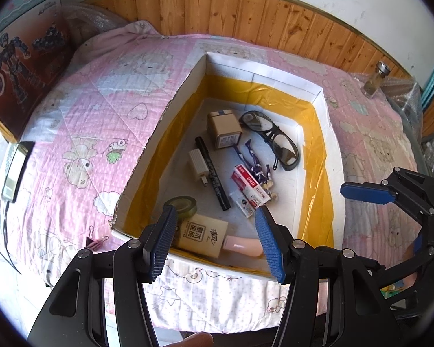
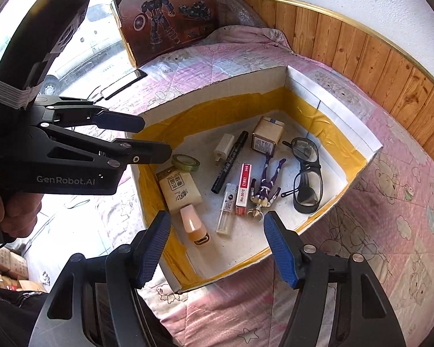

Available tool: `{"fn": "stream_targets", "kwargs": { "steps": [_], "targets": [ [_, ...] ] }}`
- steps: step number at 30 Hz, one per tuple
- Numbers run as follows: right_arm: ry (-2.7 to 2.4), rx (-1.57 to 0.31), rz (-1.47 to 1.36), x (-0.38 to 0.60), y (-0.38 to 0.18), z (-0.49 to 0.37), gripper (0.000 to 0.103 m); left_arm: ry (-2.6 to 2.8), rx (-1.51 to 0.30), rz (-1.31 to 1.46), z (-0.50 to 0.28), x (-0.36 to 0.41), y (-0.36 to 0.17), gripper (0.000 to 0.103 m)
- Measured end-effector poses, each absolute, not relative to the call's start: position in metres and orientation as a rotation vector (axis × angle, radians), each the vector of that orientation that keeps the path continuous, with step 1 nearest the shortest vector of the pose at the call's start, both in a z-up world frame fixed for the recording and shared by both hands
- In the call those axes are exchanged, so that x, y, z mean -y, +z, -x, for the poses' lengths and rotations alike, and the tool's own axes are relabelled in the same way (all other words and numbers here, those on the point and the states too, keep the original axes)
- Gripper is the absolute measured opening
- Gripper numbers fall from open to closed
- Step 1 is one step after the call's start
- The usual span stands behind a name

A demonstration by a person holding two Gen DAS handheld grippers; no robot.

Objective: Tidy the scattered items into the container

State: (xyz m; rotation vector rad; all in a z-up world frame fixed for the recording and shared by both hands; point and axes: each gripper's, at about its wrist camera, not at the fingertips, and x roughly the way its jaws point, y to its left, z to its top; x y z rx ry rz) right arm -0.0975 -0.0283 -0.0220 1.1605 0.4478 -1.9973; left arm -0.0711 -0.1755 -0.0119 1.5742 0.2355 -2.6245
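Both our grippers, left (image 1: 215, 237) and right (image 2: 217, 245), hover spread open and empty above the cardboard box (image 1: 170, 107), whose floor holds glasses (image 1: 270, 137), marker (image 1: 212, 173) and staples (image 1: 250, 183).

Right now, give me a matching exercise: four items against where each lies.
Items
1. black-framed safety glasses
2. green tape roll
3. small glass jar with a metal lid
4. pink binder clip

Places
A. on the quilt outside the cardboard box, by its near-left corner
B. inside the box, right side
C. on the quilt, far right
D. inside the box, near-left corner

Pairs: 1-B, 2-D, 3-C, 4-A
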Motion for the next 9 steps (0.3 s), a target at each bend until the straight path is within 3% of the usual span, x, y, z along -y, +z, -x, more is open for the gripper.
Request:
{"fn": "stream_targets", "kwargs": {
  "steps": [9],
  "targets": [
    [-2.008,-0.42,-1.154,0.022,-0.022,0.09,0.068,-2.66,-0.227,-1.528,0.064,0.164,-0.004,0.063]
  ]
}}
